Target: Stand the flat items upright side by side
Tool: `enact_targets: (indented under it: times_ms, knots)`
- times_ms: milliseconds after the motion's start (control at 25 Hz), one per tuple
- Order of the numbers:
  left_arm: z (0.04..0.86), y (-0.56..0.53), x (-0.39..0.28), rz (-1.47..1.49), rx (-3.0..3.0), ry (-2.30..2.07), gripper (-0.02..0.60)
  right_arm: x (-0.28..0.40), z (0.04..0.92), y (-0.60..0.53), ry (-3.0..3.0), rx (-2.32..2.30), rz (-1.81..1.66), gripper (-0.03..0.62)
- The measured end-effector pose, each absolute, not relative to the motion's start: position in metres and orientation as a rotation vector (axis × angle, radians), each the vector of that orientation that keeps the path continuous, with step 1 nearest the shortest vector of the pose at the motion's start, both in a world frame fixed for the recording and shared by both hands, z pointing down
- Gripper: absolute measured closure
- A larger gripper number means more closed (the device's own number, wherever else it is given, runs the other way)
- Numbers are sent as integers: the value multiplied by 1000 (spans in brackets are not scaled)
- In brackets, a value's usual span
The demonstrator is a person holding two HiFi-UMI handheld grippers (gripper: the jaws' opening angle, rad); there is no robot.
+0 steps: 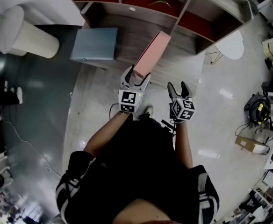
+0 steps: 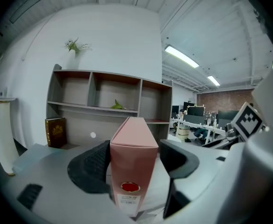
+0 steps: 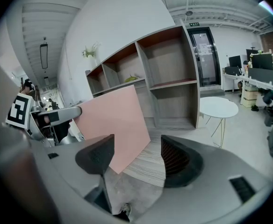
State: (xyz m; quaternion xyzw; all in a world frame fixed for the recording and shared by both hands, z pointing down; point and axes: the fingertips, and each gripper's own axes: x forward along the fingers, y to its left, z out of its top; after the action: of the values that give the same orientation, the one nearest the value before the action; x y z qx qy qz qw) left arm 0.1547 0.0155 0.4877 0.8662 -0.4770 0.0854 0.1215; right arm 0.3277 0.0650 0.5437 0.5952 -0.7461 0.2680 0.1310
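Two grippers are raised before a wooden shelf unit [image 1: 183, 17]. The left gripper [image 1: 136, 76] has its fingers [image 2: 92, 169] spread around the spine end of a pink box file [image 1: 151, 54]. The left finger lies against the file's side, while a gap shows at the right finger, so the file seems not to be clamped. The file stands on edge about midway along the unit's lowest board, right of a blue-grey folder [image 1: 94, 43] lying flat. The right gripper [image 1: 178, 88] hangs just beside the left one, its fingers [image 3: 176, 160] apart and empty.
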Motion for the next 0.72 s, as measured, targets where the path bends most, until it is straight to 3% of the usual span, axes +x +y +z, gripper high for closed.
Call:
enact_targets:
  times_ms: [720]
  knots:
    - [502, 5, 136, 289, 2448, -1536, 288, 332, 549, 63, -2160, 1732, 801, 267]
